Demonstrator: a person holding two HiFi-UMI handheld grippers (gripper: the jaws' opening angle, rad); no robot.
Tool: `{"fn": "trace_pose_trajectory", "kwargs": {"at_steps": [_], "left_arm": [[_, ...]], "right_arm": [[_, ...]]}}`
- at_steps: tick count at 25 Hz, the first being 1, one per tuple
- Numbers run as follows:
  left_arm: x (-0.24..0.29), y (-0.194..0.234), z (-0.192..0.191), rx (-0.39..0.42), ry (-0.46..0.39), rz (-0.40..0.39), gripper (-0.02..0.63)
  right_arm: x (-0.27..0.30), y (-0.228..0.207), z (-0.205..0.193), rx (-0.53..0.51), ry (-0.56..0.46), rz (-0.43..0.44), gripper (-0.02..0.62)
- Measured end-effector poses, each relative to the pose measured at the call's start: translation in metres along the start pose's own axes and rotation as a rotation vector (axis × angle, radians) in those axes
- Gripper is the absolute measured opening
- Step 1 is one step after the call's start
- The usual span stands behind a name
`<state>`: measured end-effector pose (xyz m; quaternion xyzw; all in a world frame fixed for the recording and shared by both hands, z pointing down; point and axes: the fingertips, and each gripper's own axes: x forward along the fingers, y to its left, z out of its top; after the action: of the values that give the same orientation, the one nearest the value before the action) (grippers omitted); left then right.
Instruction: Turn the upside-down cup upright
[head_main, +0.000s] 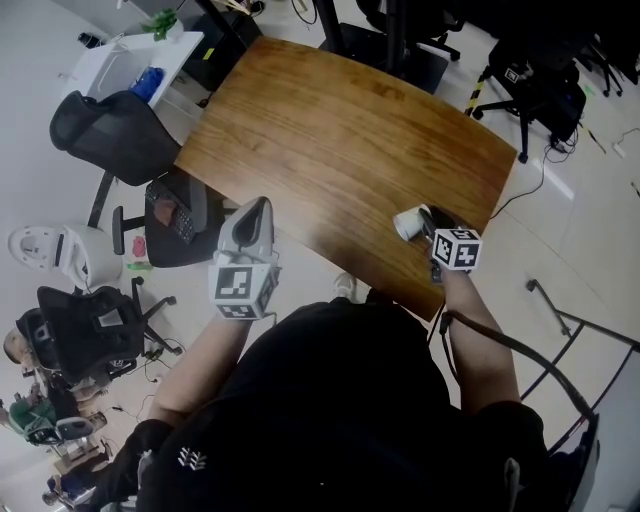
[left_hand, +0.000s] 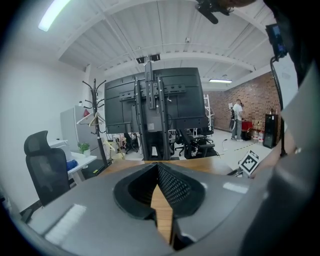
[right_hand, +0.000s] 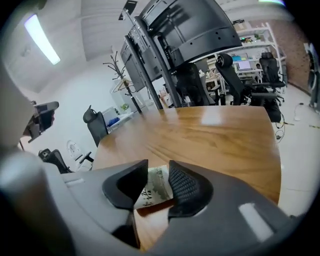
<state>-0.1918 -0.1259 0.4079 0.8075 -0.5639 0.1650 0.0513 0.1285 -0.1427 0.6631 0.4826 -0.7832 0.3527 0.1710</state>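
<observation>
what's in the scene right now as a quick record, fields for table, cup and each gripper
surface: brown wooden table
object: white paper cup with dark print
cup place: on the table, by its near right edge
cup pose: not clear from these views
right gripper: jaws apart, cup between them, pad contact unclear
left gripper: jaws together, nothing in them, at the table's near left edge
</observation>
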Motion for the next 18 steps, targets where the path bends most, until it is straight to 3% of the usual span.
{"fn": "trace_pose_trajectory", "kwargs": {"at_steps": [2, 14, 18], "left_arm": [[0.002, -0.003, 0.006, 0.000, -0.009, -0.010, 0.000], [0.004, -0.006, 0.010, -0.006, -0.028, -0.018, 0.000], [0.008, -0.012, 0.012, -0.007, -0.034, -0.028, 0.000]], "right_arm": [[0.000, 0.004, 0.004, -0.069, 0.004, -0.022, 0.081], [-0.015, 0.051, 0.036, -0.443, -0.045, -0.039, 0.014], [-0.013, 0.060, 0.021, -0.460, -0.014, -0.016, 0.006]]}}
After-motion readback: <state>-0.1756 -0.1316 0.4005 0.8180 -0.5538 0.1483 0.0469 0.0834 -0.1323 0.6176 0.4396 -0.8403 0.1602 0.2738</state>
